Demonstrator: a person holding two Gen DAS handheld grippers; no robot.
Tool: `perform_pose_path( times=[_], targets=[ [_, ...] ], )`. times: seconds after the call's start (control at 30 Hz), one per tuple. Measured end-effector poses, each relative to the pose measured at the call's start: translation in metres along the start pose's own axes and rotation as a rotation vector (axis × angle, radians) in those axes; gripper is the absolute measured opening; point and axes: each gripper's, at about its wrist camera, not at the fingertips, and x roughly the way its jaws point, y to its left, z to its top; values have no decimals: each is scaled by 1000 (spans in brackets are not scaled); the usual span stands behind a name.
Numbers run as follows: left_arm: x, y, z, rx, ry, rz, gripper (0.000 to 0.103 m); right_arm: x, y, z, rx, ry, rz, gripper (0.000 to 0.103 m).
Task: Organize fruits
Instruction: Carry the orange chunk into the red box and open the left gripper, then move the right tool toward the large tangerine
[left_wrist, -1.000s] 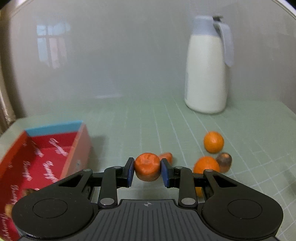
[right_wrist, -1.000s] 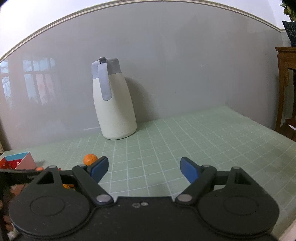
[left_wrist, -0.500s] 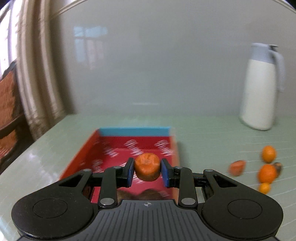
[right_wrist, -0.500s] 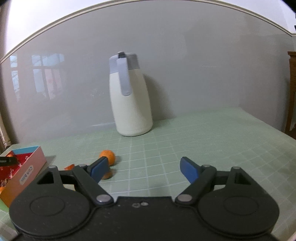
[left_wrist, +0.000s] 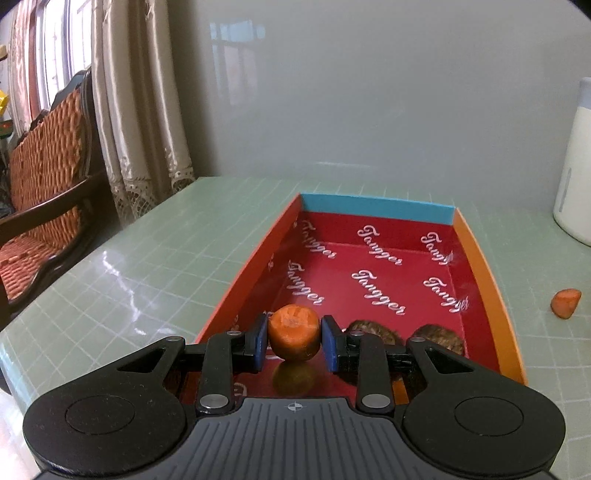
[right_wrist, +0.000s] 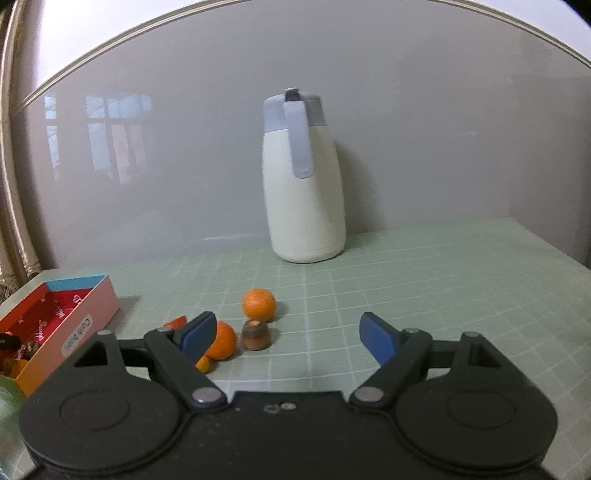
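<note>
Gripping an orange carrot chunk (left_wrist: 293, 336) between its blue pads, the left tool (left_wrist: 294, 341) is hovering over the near end of a red box (left_wrist: 373, 266), with two dark brown pieces (left_wrist: 437, 336) lying in the box just to its right. Another carrot piece (left_wrist: 566, 302) is sitting on the green tabletop (left_wrist: 155, 251) far to its right. The right tool (right_wrist: 286, 332) is standing wide apart and empty, facing two oranges (right_wrist: 259, 303), a brown piece (right_wrist: 256, 334) and a white jug (right_wrist: 304, 184) beyond them.
</note>
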Motion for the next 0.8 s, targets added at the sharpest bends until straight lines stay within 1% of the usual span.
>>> perform_pose_path(
  times=[0.17, 0.3, 0.33, 0.37, 0.4, 0.43, 0.47, 0.5, 0.57, 0.67, 0.73, 0.8],
  targets=[
    [-3, 4, -3, -4, 7, 36, 31, 6, 10, -1, -14, 10, 13, 84],
    [-3, 4, -3, 4, 13, 31, 31, 11, 15, -3, -15, 24, 27, 84],
    [-3, 5, -3, 6, 15, 30, 34, 12, 16, -3, -17, 27, 28, 84],
    [-4, 5, -4, 8, 14, 29, 44, 13, 17, -3, -19, 29, 29, 84],
    [-6, 5, -4, 9, 7, 16, 51, 14, 18, -4, -22, 30, 30, 84],
    [-9, 5, -5, 4, 7, -14, 66, 14, 19, -4, -26, 30, 30, 84],
    [-11, 5, -5, -1, 6, -35, 73, 16, 20, -4, -30, 30, 29, 84],
    [-15, 3, -6, 5, -2, -34, 75, 17, 21, -4, -32, 31, 30, 83],
    [-23, -1, -7, 22, -29, -24, 89, 20, 22, -4, -33, 37, 34, 82],
    [-35, -1, -8, 17, -56, -32, 98, 25, 26, -4, -34, 47, 46, 81],
    [-42, 2, -7, 11, -69, -34, 103, 29, 29, -3, -36, 52, 53, 77],
    [-48, 6, -7, -2, -79, -32, 103, 33, 32, -3, -34, 58, 62, 76]
  ],
)
